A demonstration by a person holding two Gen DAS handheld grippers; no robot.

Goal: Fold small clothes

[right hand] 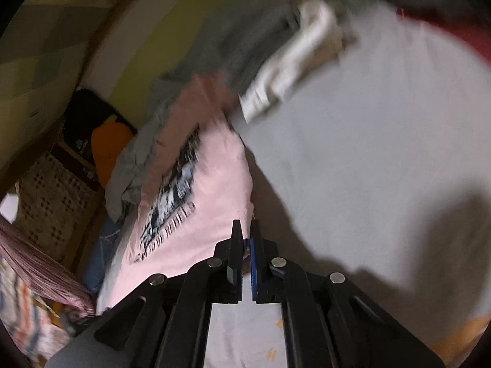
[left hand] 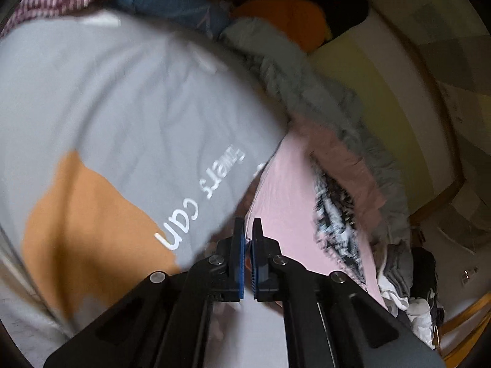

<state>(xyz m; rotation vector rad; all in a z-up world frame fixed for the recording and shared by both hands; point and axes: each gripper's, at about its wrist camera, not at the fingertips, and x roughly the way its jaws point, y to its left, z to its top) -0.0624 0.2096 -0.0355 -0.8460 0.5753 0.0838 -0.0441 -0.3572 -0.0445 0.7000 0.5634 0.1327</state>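
Early in the fold, by the look of it. Left tool (left hand: 248, 228) and right tool (right hand: 245, 230) each pinched shut on an edge of the pink shirt (left hand: 291, 202), stretched toward one o'clock over the grey bed sheet (left hand: 107, 101). No finished crease visible; folding and stacking left.

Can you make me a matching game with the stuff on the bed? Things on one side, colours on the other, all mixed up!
Things:
1. printed T-shirt
2. round cushion by the wall
3. bed sheet with white letters
4. pads inside the left gripper

Colours:
A. grey
B. blue
C. pink
D. orange

Pairs: 1-C, 2-D, 3-A, 4-B
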